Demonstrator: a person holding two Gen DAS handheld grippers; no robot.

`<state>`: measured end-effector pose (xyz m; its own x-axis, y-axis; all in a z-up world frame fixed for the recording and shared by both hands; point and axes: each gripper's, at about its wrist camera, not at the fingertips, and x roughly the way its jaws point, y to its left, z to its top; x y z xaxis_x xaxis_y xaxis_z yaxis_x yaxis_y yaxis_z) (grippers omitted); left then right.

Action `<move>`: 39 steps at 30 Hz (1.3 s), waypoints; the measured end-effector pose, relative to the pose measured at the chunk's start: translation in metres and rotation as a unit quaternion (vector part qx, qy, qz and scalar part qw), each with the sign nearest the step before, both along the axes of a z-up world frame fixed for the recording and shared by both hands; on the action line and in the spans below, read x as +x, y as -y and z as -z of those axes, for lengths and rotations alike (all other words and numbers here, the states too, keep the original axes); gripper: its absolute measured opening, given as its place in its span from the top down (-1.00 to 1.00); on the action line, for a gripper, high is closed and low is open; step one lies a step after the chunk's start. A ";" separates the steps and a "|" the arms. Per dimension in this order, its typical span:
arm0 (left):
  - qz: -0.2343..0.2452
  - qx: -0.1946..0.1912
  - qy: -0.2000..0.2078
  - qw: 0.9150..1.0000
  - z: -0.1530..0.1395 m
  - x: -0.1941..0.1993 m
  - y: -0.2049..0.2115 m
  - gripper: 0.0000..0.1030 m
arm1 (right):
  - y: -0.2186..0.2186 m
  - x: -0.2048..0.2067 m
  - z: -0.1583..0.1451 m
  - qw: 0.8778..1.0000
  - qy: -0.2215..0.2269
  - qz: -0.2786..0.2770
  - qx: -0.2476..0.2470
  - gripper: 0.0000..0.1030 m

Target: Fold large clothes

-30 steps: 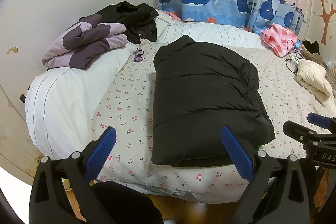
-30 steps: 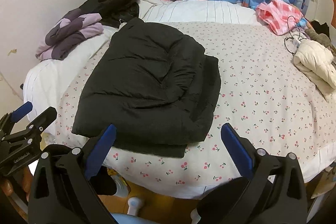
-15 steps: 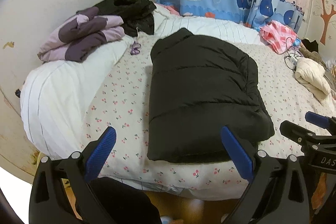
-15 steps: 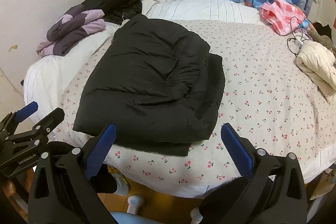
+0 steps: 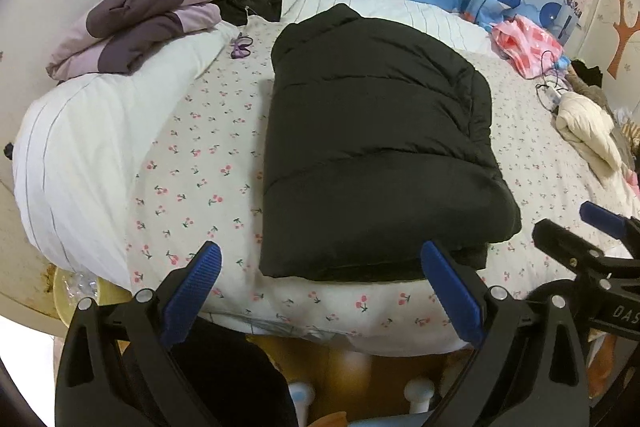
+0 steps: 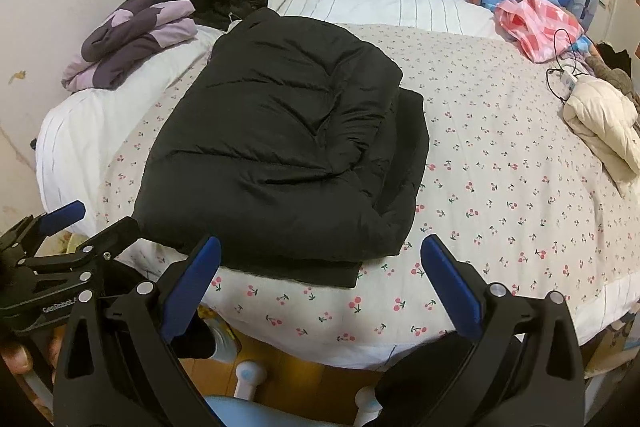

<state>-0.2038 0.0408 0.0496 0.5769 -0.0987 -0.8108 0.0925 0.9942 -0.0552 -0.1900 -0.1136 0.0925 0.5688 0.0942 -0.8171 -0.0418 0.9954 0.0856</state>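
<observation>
On the bed (image 5: 192,155) the black jacket (image 5: 372,147) lies half-folded; both grippers' jaws are spread, empty. Best pinch both near hem corners evenly, then fold towards the collar.

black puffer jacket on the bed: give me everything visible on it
The black puffer jacket is matte, padded fabric with horizontal quilted seams. It lies folded into a thick, roughly rectangular bundle, the upper layer bunched and creased, a flatter layer sticking out beneath along its right and near edges. The collar end points toward the striped white bedding at the back. It rests on the cherry-print bedspread, near the bed's front edge. Neither the left gripper nor the right gripper touches it; both are open, short of it.
</observation>
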 end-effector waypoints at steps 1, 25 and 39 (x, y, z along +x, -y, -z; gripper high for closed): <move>0.002 0.001 -0.003 1.000 0.001 0.000 0.001 -0.86 | 0.000 0.000 0.000 1.000 0.000 0.001 0.000 -0.88; 0.003 0.027 -0.002 1.000 -0.003 0.002 0.001 -0.86 | 0.002 -0.001 0.006 1.000 -0.010 0.000 0.007 -0.88; -0.003 0.032 0.000 0.999 -0.006 -0.002 -0.001 -0.86 | -0.005 -0.007 0.003 1.000 -0.009 -0.006 0.008 -0.88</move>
<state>-0.2058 0.0413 0.0553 0.5768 -0.0438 -0.8157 0.0873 0.9961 0.0082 -0.1970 -0.1089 0.0898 0.5526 0.1142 -0.8256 -0.0528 0.9934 0.1020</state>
